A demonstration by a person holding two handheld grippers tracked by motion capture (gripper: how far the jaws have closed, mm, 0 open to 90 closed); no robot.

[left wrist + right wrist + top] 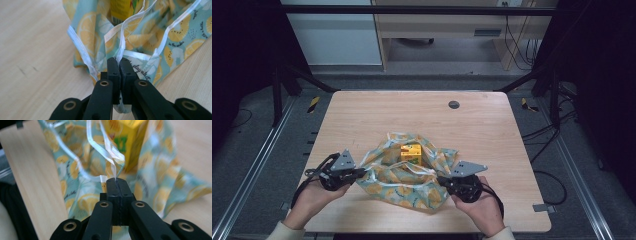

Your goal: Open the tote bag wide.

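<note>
1. A crumpled pale-green cloth printed with yellow lemon slices and edged in white [404,182] is lying on the near half of the light wooden table [362,110], between the person's two hands.
2. A small yellow carton [410,152] is standing upright in the middle of the cloth, with the fabric bunched around its base.
3. The left gripper [119,62] is pinching the cloth's white-trimmed edge, its jaws pressed together on the fabric at the cloth's left side.
4. The right gripper [116,182] is clamping a thin white hem strip of the cloth, jaws tight on it, at the cloth's right side.
</note>
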